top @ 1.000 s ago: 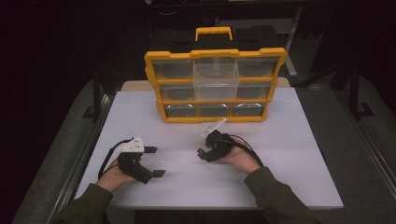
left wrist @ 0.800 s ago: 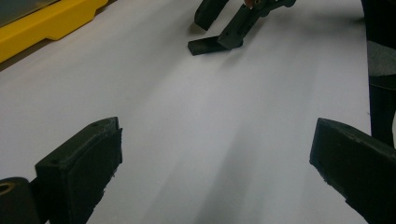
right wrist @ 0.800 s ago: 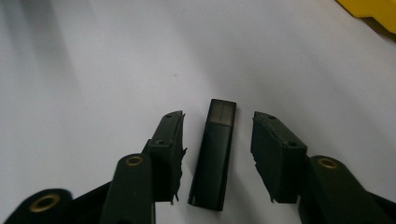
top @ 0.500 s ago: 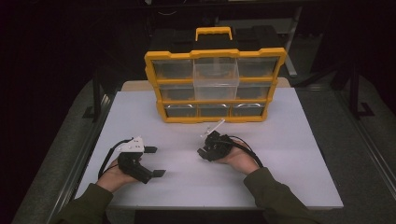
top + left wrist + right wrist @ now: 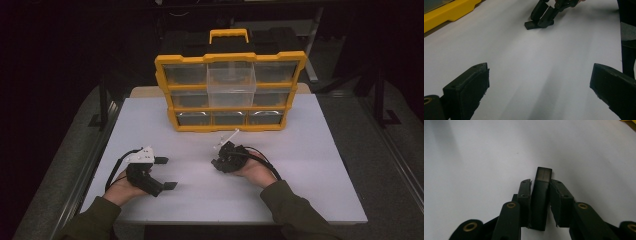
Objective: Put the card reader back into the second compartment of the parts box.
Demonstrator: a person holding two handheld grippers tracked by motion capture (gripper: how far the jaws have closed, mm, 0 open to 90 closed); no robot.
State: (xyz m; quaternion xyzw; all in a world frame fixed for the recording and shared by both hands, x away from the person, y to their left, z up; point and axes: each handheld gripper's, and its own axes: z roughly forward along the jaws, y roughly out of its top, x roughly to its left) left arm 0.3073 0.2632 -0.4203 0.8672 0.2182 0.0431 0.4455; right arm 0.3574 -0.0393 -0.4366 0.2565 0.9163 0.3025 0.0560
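Small black rectangular block (image 5: pixel 540 200) pinched between closed pads of right gripper (image 5: pixel 541 202), at table (image 5: pixel 310 165) centre, 6 o'clock of yellow organizer (image 5: pixel 230 92). Looks rigid, light, smooth-sided; flat long faces best. Left gripper (image 5: pixel 539 87) wide open, empty.

Obstacle: yellow organizer (image 5: pixel 229 92) at 12 o'clock (pulled-out clear drawer (image 5: pixel 231 86) juts forward)
Free room: bare white table (image 5: pixel 310 165) between the two grippers

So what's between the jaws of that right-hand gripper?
The right gripper is shut on a small black rectangular block, whose tip pokes out past the pads. Its lower end is hidden between the jaws.
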